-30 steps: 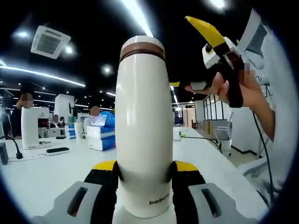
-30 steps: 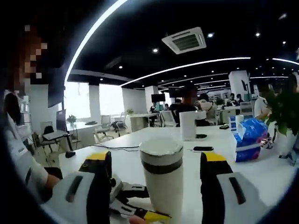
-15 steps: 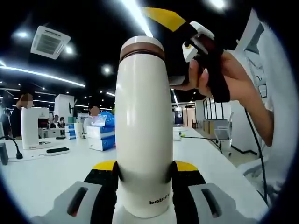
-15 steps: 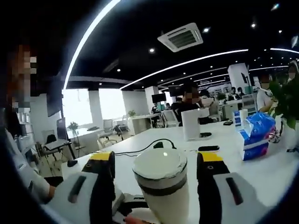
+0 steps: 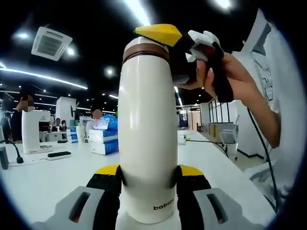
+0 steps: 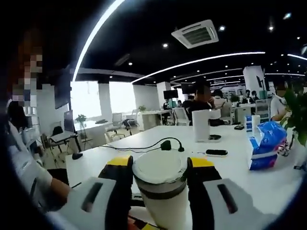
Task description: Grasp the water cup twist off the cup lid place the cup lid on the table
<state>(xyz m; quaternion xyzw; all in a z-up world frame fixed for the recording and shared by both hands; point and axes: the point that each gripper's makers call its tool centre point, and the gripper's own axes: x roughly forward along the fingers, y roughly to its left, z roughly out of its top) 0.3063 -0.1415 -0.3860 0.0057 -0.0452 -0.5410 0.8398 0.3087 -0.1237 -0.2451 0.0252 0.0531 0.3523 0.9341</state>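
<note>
The tall white cylindrical water cup [image 5: 146, 139] stands upright, clamped low on its body between the yellow-tipped jaws of the left gripper [image 5: 147, 178], so the first step, grasping the cup, looks done. The cup's base cannot be seen, so whether it rests on the white table [image 5: 43, 177] or is held just above it cannot be told.

The round white cup lid [image 6: 159, 166], with a dark band beneath it, still sits on top of the cup. In the right gripper view, the right gripper [image 6: 159, 168] has its two black-and-yellow jaws closed against either side of the lid, apparently touching it. In the left gripper view, the same gripper, held by a person's hand [image 5: 230, 79], reaches the top of the cup from the right.

By this reading the task stands at the start of the twisting step: the lid is gripped but not yet off. Unscrewing it, lifting it clear and setting it down on the table are all left to do.
</note>
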